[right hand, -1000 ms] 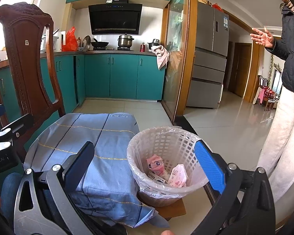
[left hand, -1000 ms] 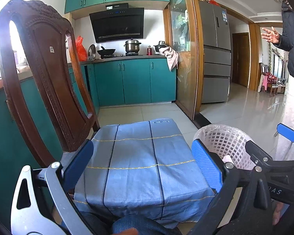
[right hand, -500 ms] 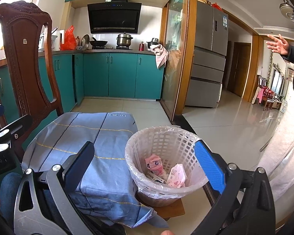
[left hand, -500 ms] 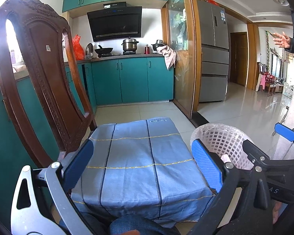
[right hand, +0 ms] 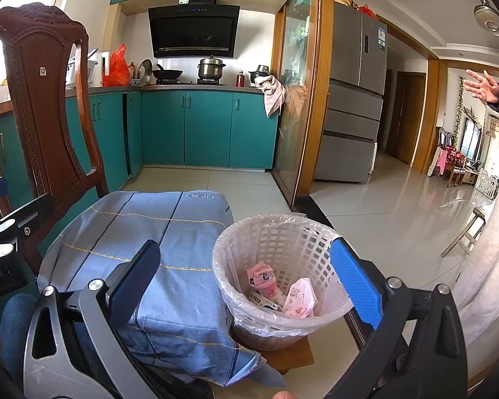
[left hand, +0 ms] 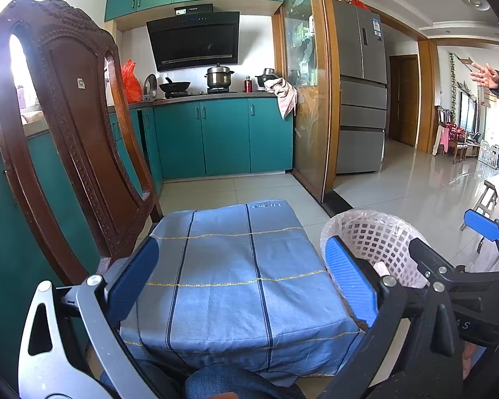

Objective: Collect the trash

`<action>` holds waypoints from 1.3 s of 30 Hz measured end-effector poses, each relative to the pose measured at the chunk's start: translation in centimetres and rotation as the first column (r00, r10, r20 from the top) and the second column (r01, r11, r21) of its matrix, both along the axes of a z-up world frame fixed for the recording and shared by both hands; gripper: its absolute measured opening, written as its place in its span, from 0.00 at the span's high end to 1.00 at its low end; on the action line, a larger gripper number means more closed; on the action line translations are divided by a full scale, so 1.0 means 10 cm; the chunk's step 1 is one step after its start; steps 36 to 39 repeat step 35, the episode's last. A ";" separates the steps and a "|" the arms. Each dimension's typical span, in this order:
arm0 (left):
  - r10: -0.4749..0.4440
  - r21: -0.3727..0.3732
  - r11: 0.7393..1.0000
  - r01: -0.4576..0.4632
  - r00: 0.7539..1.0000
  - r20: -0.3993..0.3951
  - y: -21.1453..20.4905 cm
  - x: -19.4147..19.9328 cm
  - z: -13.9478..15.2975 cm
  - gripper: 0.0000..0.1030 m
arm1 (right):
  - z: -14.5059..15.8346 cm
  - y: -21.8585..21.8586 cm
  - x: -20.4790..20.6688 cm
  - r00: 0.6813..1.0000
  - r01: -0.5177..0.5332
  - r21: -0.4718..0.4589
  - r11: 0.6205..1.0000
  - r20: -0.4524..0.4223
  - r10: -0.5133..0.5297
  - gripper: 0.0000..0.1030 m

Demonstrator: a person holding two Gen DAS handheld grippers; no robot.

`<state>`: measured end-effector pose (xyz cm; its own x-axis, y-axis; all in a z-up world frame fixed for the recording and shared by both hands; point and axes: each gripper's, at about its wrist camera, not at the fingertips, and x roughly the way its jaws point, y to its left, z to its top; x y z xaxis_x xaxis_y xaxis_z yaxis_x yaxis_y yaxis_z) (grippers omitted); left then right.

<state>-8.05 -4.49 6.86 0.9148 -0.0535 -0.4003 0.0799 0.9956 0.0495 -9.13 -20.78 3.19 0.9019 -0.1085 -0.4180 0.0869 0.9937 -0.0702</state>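
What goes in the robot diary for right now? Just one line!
left gripper: open, empty | right gripper: open, empty | wrappers: in basket | cloth: bare

A daylit kitchen with teal cabinets (left hand: 226, 139), pale tiled floor (left hand: 399, 196), a carved wooden chair (left hand: 69, 126), and possibly a window at left.

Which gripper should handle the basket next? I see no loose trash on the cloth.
Probably the right gripper: it is open, and the lined trash basket with pink wrappers sits between its fingers. The left gripper, also open, faces the bare blue cloth.
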 end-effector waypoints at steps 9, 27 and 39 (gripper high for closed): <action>-0.003 -0.001 1.000 0.003 1.000 -0.007 0.00 0.04 -0.01 0.03 | 0.00 -0.02 0.00 1.000 0.008 0.001 1.000 -0.006 -0.008 0.03; -0.030 -0.046 0.999 0.030 1.000 -0.008 0.01 0.02 -0.05 0.03 | -0.03 -0.03 0.00 1.000 0.011 -0.001 1.000 -0.015 -0.011 0.03; -0.026 -0.018 1.000 0.024 0.996 -0.086 -0.02 0.20 -0.21 0.03 | -0.10 -0.03 0.07 0.999 0.012 -0.002 1.000 -0.040 -0.012 0.03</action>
